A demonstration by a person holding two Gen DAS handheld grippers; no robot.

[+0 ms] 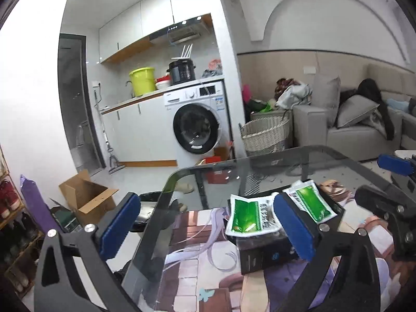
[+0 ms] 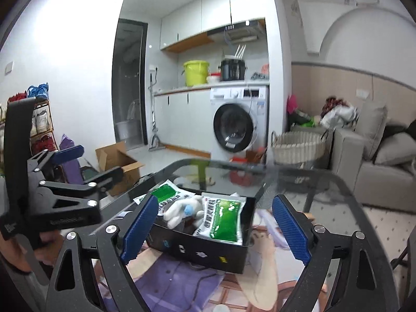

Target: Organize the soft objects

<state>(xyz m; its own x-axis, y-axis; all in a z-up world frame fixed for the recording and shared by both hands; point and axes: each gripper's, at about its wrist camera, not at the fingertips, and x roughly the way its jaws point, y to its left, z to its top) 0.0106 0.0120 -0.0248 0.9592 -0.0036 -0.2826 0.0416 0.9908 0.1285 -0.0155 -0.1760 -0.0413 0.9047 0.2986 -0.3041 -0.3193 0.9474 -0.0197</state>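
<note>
1. Soft packets are sitting in and on the black box on the glass table; one green-and-white packet is lying inside against the right wall, another green packet is draping over the far left rim, and a white plush toy is resting between them.
2. Left gripper is standing wide open with nothing between its blue pads; the right-hand pad is hanging in front of the box's near corner, not touching a packet as far as I can tell.
3. Right gripper is also standing open and empty; its fingers are framing the box from the near side, and no pad is pressing on anything.
4. Judging by this layout, the step in hand is tidying the draped packet into the box; doing it well is probably meaning pinching the packet by a flat edge rather than its puffy middle, lifting gently so the plush toy is not getting dragged, and steadying the light box with the other gripper so it is not sliding on the printed mat.
</note>
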